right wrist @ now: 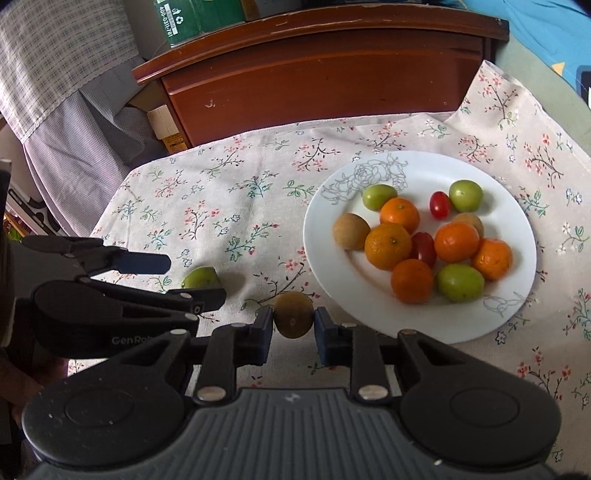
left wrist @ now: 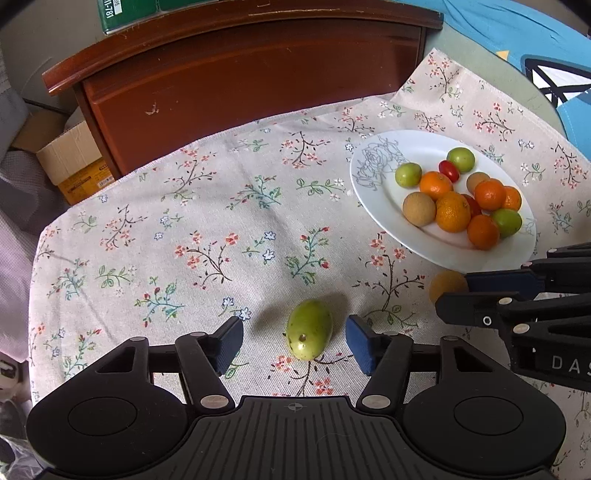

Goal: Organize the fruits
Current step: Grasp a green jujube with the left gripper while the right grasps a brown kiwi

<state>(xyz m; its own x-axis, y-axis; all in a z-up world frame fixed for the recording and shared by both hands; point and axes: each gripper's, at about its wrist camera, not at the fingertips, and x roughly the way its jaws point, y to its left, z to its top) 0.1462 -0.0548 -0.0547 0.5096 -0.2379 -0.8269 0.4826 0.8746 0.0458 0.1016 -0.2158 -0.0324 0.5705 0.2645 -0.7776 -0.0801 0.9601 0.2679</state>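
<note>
Between the pads of my left gripper (left wrist: pixel 294 341) lies a green oval fruit (left wrist: pixel 309 335) on the flowered tablecloth (left wrist: pixel 207 229), stem end toward me. Both pads stand clear of it, a gap of cloth on each side, so the jaws are apart and nothing is gripped.

Over on my right, the right gripper (right wrist: pixel 293 325) is clamped on a small brown round fruit (right wrist: pixel 293 315): both blue pads press its sides. It sits just off the near rim of the white plate (right wrist: pixel 332 288), which has a grey rose sketched on it. Whether the brown fruit is touching the cloth or hanging just above it, I can't tell.

On the plate sits the pile: several oranges (right wrist: pixel 388 246), green fruits (right wrist: pixel 460 282), two brown ones (right wrist: pixel 351 231) and a pair of red cherry tomatoes (right wrist: pixel 440 205), bunched toward the plate's right half, with the rose side bare.

Beyond the cloth's far edge stands a dark wooden cabinet (left wrist: pixel 251 81), with a green box (right wrist: pixel 192 20) on top and a cardboard box (left wrist: pixel 70 162) beside it on the left.
</note>
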